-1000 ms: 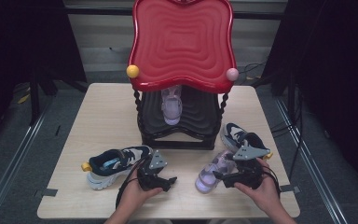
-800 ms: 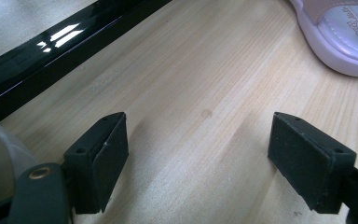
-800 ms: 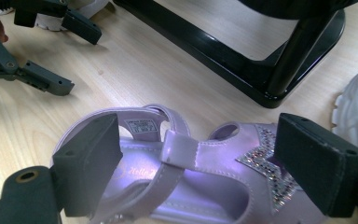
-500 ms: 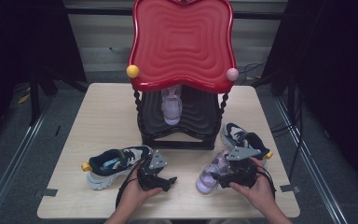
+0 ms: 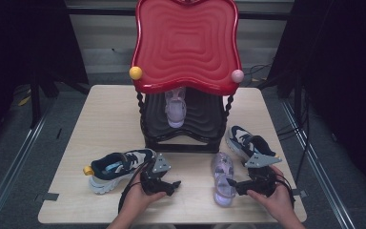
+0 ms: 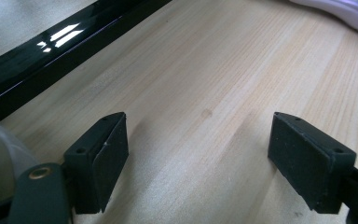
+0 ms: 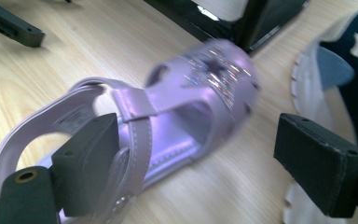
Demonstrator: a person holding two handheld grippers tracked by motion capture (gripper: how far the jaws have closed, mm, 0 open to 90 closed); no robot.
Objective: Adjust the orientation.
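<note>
A lilac sandal point(image 5: 222, 177) lies on the wooden table point(image 5: 109, 114) near the front, toe towards the rack. My right gripper point(image 5: 232, 184) is at its right side, open; in the right gripper view the sandal point(image 7: 177, 107) lies between the wide jaws of that gripper point(image 7: 200, 140), its strap by the left pad. Its twin sandal point(image 5: 175, 108) stands on the black lower shelf of the red-topped rack point(image 5: 186, 43). My left gripper point(image 5: 172, 186) rests open over bare wood, nothing between its pads point(image 6: 100, 158).
A navy and white sneaker point(image 5: 116, 167) lies at the front left, just behind my left hand. Its mate point(image 5: 247, 141) lies right of the rack, above my right gripper. The rack's black base point(image 6: 51, 60) runs close ahead of the left gripper.
My right gripper has shifted a little towards the table's front edge beside the lilac sandal. The left gripper and both sneakers have kept still.
</note>
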